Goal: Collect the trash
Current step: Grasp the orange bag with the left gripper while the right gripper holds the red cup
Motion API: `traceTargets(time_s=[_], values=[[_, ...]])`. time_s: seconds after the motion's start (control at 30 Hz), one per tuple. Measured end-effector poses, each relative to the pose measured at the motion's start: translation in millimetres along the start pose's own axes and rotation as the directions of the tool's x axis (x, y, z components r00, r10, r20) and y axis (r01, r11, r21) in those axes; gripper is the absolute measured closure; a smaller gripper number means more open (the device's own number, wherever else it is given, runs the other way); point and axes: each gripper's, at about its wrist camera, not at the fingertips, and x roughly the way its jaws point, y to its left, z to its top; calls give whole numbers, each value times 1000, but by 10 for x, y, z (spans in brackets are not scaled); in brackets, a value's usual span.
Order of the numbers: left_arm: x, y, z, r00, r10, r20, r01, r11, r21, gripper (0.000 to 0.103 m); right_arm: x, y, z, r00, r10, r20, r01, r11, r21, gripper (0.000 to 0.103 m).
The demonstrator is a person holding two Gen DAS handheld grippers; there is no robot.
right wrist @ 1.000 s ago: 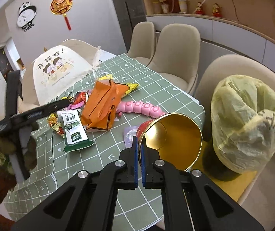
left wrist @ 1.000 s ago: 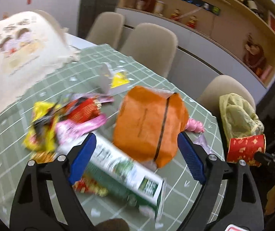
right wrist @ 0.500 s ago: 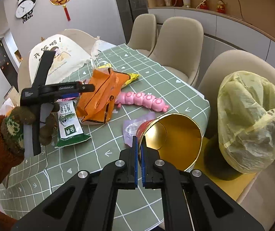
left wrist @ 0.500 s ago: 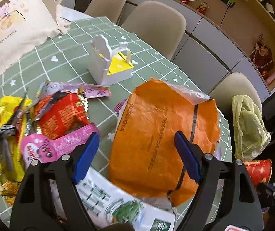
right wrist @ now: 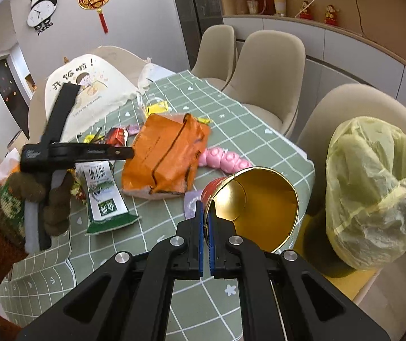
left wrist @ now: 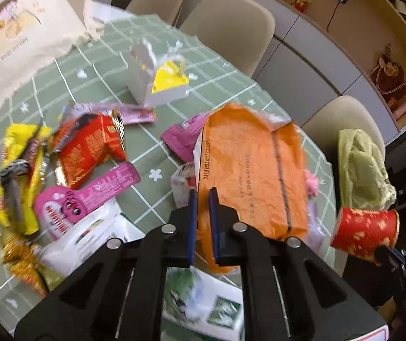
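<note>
My left gripper (left wrist: 201, 196) is shut on the near left edge of the orange tissue pack (left wrist: 248, 176), which lies on the green checked tablecloth (left wrist: 152, 153). The pack also shows in the right wrist view (right wrist: 166, 153), with the left gripper (right wrist: 126, 151) at its left edge. My right gripper (right wrist: 206, 216) is shut on the rim of a red paper cup with a gold inside (right wrist: 257, 201), held tilted over the table's right edge. The cup also shows in the left wrist view (left wrist: 364, 230). A yellow trash bag (right wrist: 373, 190) sits on a chair at the right.
Loose wrappers lie left of the pack: a red one (left wrist: 89, 147), a pink one (left wrist: 86, 199), a yellow one (left wrist: 15, 170), and a white-green pack (right wrist: 103, 196). A white and yellow box (left wrist: 160, 82) stands behind. A pink toy (right wrist: 223, 160) lies by the cup. Beige chairs (right wrist: 271, 65) line the far side.
My left gripper moved in over the orange pack and closed from wide open onto its near edge. My right gripper kept its hold on the cup and barely moved.
</note>
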Motion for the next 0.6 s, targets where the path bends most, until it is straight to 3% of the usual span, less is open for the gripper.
traceTargets(time_s=[0.3,0.37,0.4,0.43,0.5,0.6], values=[[-536,-255,-26,990,17,140,-23,999,40,100,-279,-230,101,998,31,62,-30,999,-24,98],[-515,-280,-51,987,5,161,-11,999,36,81,-288,-333,126,995,74,68,-71,997,-41,98],[-490,-310,-70,987,-5,159,-1,999,37,58,-279,-368,132,995,81,65,-78,996,-51,98],[-479,-336,-100,987,-1,158,-3,1000,30,53,-266,-407,145,995,83,57,-80,995,-52,98],[-438,-441,-173,989,17,147,-20,1000,15,50,-276,-514,182,988,145,56,-142,988,-59,98],[-289,-634,-247,987,100,125,-106,993,44,50,-247,-605,219,987,155,46,-151,985,-81,98]])
